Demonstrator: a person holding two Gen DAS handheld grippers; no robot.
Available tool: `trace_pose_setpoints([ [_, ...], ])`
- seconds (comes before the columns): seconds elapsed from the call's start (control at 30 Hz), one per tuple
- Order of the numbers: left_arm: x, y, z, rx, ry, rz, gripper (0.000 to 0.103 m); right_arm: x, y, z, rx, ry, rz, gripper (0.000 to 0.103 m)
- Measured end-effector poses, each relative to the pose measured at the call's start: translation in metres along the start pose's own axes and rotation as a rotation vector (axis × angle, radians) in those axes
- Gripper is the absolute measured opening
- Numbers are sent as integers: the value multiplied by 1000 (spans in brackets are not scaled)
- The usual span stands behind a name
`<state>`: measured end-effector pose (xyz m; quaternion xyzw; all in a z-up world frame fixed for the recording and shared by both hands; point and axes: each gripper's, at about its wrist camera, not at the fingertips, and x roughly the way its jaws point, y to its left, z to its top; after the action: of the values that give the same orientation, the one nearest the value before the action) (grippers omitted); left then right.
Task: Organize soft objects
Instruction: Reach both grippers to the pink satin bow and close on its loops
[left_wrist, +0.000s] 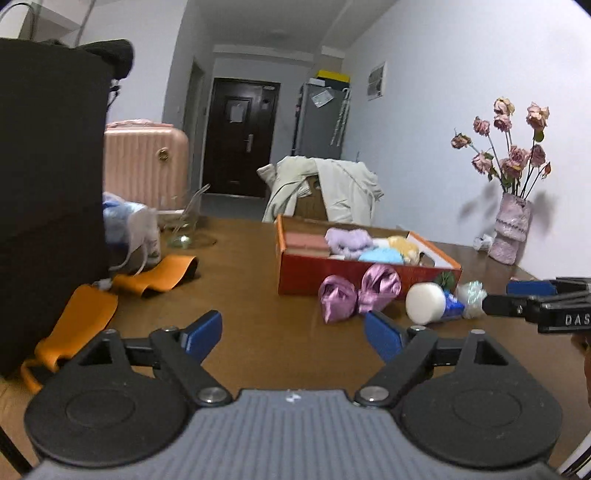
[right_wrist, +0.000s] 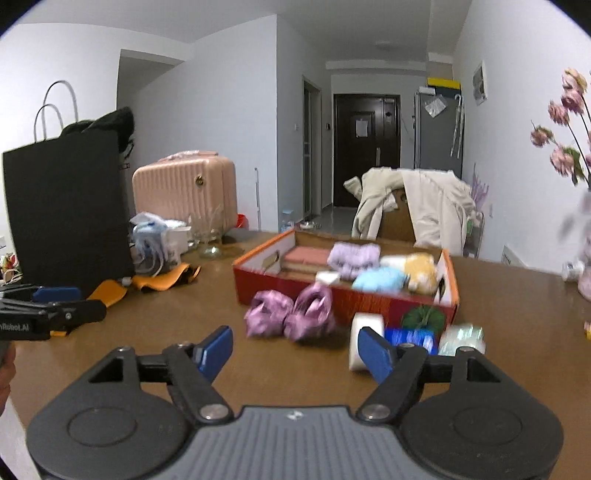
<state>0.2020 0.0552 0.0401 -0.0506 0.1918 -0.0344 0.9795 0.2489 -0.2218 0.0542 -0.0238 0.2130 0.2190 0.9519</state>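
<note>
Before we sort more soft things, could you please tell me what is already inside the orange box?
Inside the orange box lie a pink pad, a lilac fluffy piece, a light blue one and a yellow one. Anything beneath them is covered.

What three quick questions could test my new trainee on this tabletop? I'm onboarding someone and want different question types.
1. True or false: the purple satin bow already lies inside the orange shoebox.
2. Which item sits in the box? A) white tape roll B) light blue fluffy item C) dried roses
3. Fill in: both the left gripper and right gripper have their jaws ____ with nothing between them.

Key: 1 false, the bow lies on the table in front of the box; 2 B; 3 open.
</note>
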Motion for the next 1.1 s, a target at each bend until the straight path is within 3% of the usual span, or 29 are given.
trace_pose_setpoints([
  [0.33,-18,6,-5,16,6,79,88,-8,9,-14,49,3,63,74],
  [0.57,1,6,-5,10,35,59,88,21,-3,-7,76,7,54,74],
  [0.8,71,-12,5,22,92,-37,87,89,-36,0,180,58,41,70],
  [1.0,157,-29,29,28,145,-114,67,151,-57,20,227,76,39,59],
  [1.1,198,-33,34,39,178,-142,61,176,-61,22,242,94,31,50],
])
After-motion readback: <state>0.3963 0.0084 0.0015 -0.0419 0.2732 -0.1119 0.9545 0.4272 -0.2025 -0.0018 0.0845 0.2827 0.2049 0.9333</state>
